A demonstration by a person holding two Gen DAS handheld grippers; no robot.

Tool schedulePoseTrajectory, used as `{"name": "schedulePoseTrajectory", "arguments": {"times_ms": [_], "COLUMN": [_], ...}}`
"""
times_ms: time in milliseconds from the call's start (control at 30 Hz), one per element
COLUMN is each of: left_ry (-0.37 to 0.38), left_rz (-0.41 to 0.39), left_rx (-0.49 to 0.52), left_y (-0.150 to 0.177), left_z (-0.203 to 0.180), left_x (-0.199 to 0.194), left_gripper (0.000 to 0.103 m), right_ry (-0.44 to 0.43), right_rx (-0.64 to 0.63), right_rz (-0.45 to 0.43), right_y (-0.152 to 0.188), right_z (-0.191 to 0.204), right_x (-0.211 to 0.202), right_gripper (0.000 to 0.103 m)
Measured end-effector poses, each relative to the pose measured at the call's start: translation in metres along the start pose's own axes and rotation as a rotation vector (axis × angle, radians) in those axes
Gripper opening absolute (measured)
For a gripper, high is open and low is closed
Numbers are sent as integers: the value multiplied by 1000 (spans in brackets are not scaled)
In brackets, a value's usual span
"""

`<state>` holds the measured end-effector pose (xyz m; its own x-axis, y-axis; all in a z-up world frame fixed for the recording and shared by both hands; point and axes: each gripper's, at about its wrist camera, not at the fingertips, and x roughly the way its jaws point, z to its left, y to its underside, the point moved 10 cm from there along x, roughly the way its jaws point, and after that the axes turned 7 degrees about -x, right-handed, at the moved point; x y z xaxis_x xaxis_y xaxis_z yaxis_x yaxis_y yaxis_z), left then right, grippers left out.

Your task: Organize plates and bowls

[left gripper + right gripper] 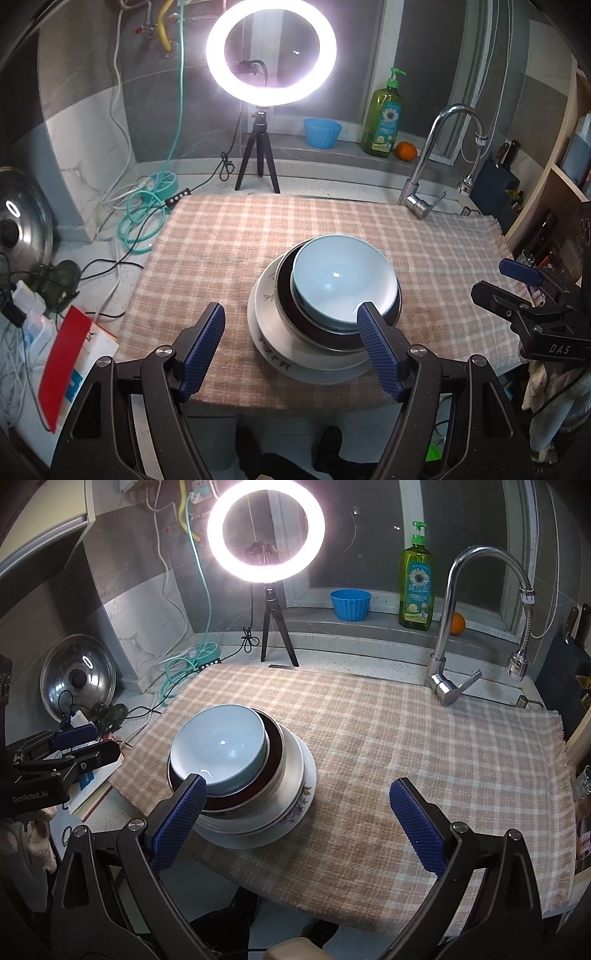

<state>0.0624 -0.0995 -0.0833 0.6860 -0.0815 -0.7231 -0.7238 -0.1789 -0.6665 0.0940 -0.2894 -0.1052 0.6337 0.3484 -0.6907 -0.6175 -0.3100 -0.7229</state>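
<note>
A stack stands on the checked cloth (pixel 221 240): a light blue bowl (pixel 340 280) sits in a dark bowl (pixel 286 291), which rests in a pale bowl on a white floral plate (pixel 266 332). My left gripper (pixel 291 308) hangs open just in front of the stack, its right pad overlapping the blue bowl's near rim in the picture, with nothing gripped. My right gripper (pixel 298 781) is open wide to the right of the stack, with the blue bowl (pixel 221 746) and plate (pixel 303 794) past its left pad. Each gripper also shows at the edge of the other's view.
A ring light on a tripod (pixel 258 162) stands behind the cloth. The faucet (pixel 424 177) is at the back right, with a soap bottle (pixel 382 122), a blue cup (pixel 321 133) and an orange (pixel 406 151) on the sill. A pot lid (pixel 22 229), cables and a red booklet (pixel 66 365) lie at the left.
</note>
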Motion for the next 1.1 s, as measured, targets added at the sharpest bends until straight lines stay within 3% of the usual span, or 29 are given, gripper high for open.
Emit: {"name": "schedulePoseTrajectory", "arguments": {"times_ms": [1100], "left_ry": [-26], "left_rz": [7], "left_rx": [-8], "left_y": [-2], "left_z": [6], "left_x": [1], "left_gripper": [74], "right_ry": [-7], "right_rx": [-13], "right_rz": [16], "right_y": [1], "right_z": [3], "right_x": [7], "right_gripper": [101]}}
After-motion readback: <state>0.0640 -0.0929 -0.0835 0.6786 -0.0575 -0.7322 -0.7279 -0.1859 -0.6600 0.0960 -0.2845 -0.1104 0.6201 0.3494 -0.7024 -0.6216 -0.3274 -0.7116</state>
